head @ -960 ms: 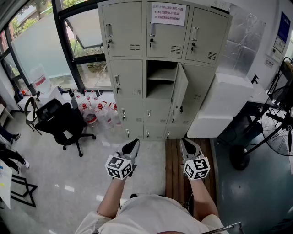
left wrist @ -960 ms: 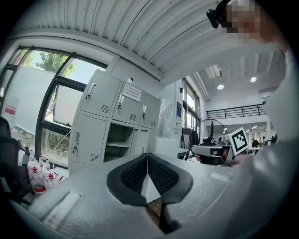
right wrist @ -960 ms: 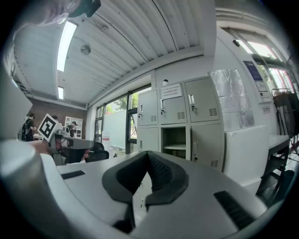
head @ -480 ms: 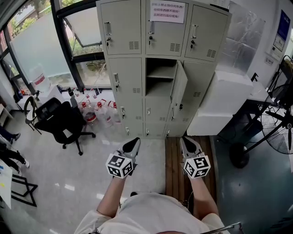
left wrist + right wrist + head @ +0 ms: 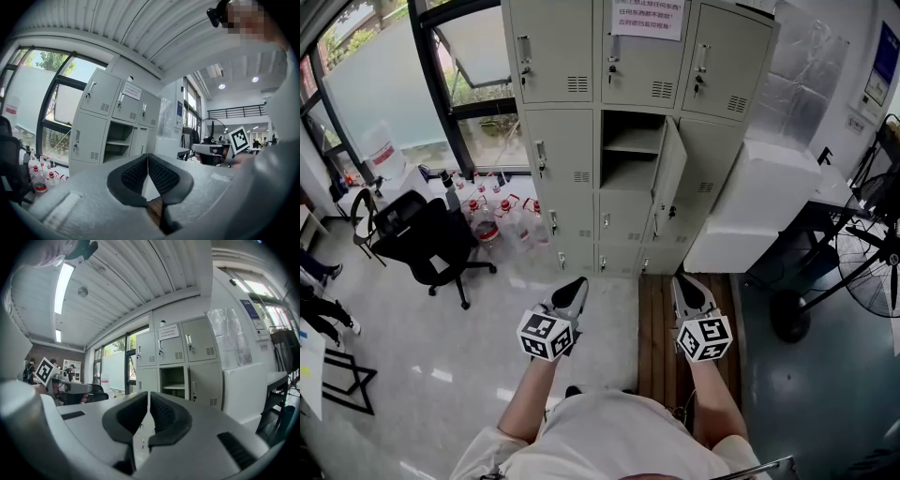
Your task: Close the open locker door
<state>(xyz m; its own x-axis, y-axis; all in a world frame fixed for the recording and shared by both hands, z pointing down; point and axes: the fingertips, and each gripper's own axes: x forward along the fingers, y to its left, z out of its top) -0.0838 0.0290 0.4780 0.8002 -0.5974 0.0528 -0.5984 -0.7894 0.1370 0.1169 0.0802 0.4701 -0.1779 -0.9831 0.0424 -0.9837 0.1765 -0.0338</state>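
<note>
A grey bank of lockers (image 5: 567,150) stands against the far wall. The middle locker of the middle column is open: its door (image 5: 668,180) swings out to the right and a shelf shows inside (image 5: 630,148). The same open compartment (image 5: 117,143) shows in the left gripper view, and the open compartment (image 5: 174,381) also in the right gripper view. My left gripper (image 5: 574,292) and right gripper (image 5: 686,290) are both shut and empty, held side by side well short of the lockers, pointing at them.
A black office chair (image 5: 427,246) stands at the left, with several water bottles (image 5: 502,225) by the window. A white box (image 5: 759,206) sits right of the lockers. A fan (image 5: 862,253) and desk are at the far right. A wooden strip (image 5: 658,347) runs under my right gripper.
The lockers have shifted slightly upward and nearer in the head view as I step closer. Both grippers keep their pose and stay shut.
</note>
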